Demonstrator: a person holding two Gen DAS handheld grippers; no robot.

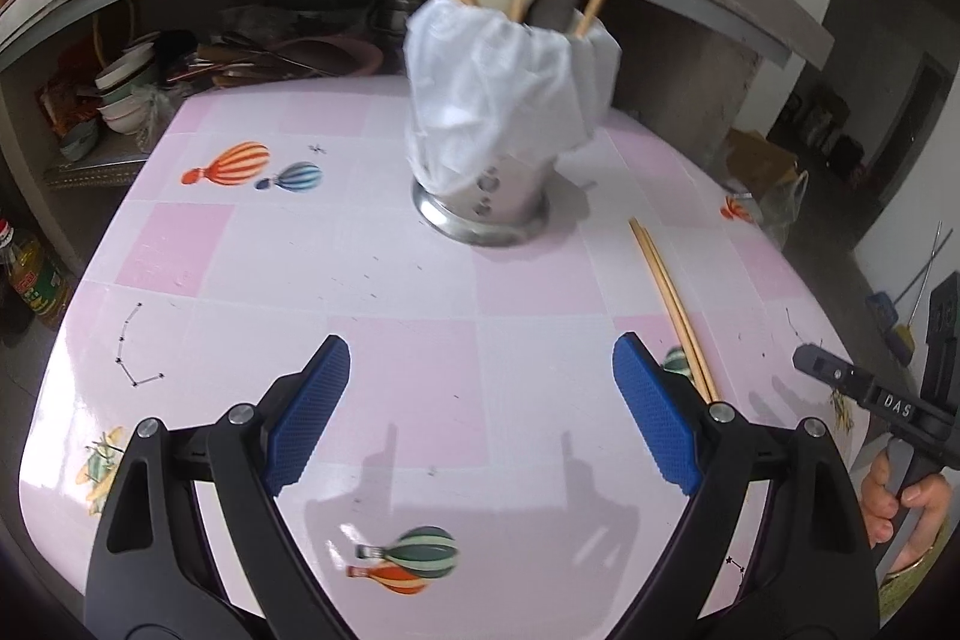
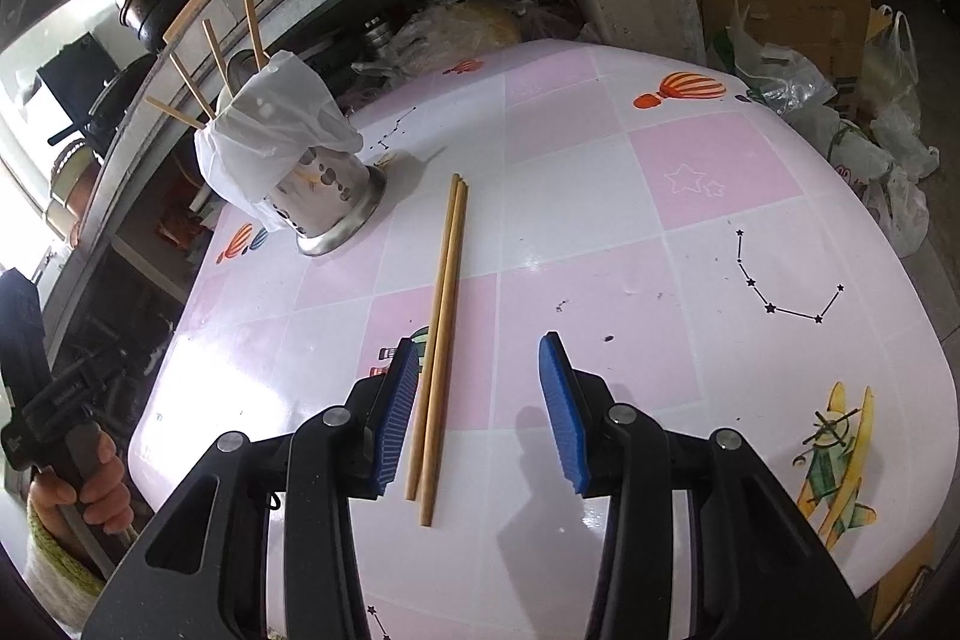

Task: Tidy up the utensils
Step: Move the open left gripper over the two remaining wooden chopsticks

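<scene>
2 chopsticks (image 2: 441, 340) flat between open right gripper (image 2: 477, 412) fingers, beside left pad.

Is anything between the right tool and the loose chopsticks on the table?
Nothing visible. The chopsticks lie flat on the table, their near ends already between the open fingers of the right tool, close beside its left pad.

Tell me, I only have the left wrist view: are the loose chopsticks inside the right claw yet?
Observer: Yes, the pair of chopsticks lies on the table between the right claw's open fingers, not gripped.
Operator: Centred?
Observer: No, they lie close beside one blue pad, with a wide gap to the other.
Operator: Are their near ends even?
Observer: No, one stick reaches nearer the camera than the other.
</scene>
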